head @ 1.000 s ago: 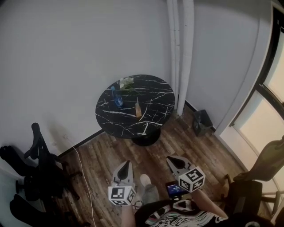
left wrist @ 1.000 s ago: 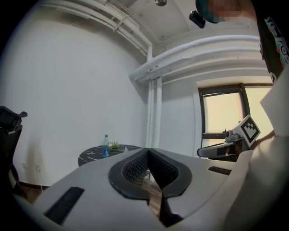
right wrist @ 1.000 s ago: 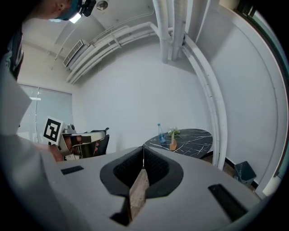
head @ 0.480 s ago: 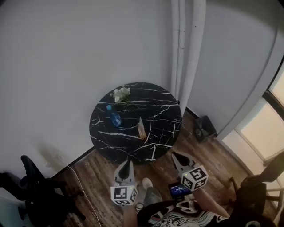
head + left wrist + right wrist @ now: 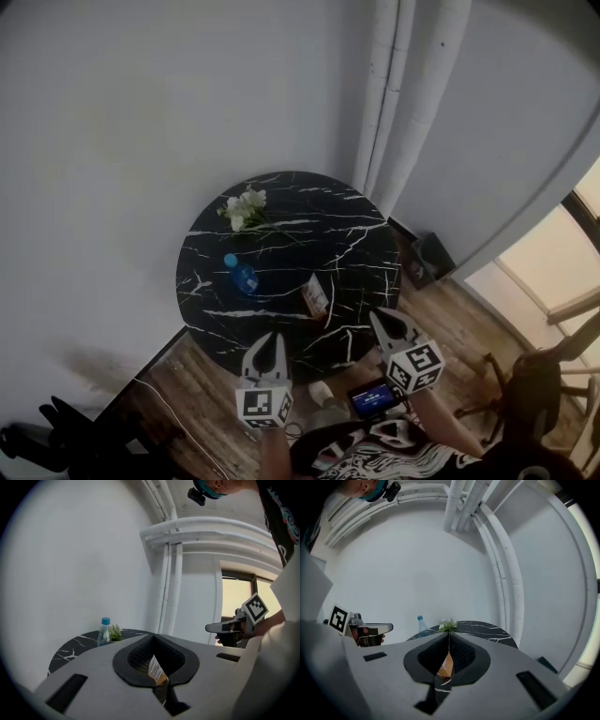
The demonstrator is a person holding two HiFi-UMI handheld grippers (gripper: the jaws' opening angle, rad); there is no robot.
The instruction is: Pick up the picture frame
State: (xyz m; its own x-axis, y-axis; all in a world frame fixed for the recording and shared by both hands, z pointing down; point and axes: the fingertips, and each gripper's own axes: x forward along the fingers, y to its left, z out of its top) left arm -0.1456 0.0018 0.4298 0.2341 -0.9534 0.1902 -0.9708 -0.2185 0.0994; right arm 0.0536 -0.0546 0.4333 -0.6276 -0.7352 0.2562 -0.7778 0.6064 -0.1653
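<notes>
A small wood-toned picture frame point(image 5: 316, 296) stands upright on the round black marble table point(image 5: 356, 234), towards its near edge. My left gripper point(image 5: 271, 337) is shut and empty, with its tips over the table's near rim, left of the frame. My right gripper point(image 5: 379, 317) is also shut and empty, at the rim just right of the frame. In the left gripper view the frame point(image 5: 156, 668) shows through the gap behind the jaws, some way ahead. The right gripper view shows the frame point(image 5: 446, 665) the same way, straight ahead.
A blue-capped water bottle point(image 5: 241, 274) and white flowers point(image 5: 242, 208) share the table. White pipes point(image 5: 394, 103) run up the wall behind it. A black bin point(image 5: 427, 259) sits on the wood floor to the right, a chair point(image 5: 536, 386) beyond it. A lit phone point(image 5: 372, 398) is near the person's body.
Both grippers have travelled forward from over the floor to the table's near rim. The table and frame now sit much closer. Both pairs of jaws stayed shut.
</notes>
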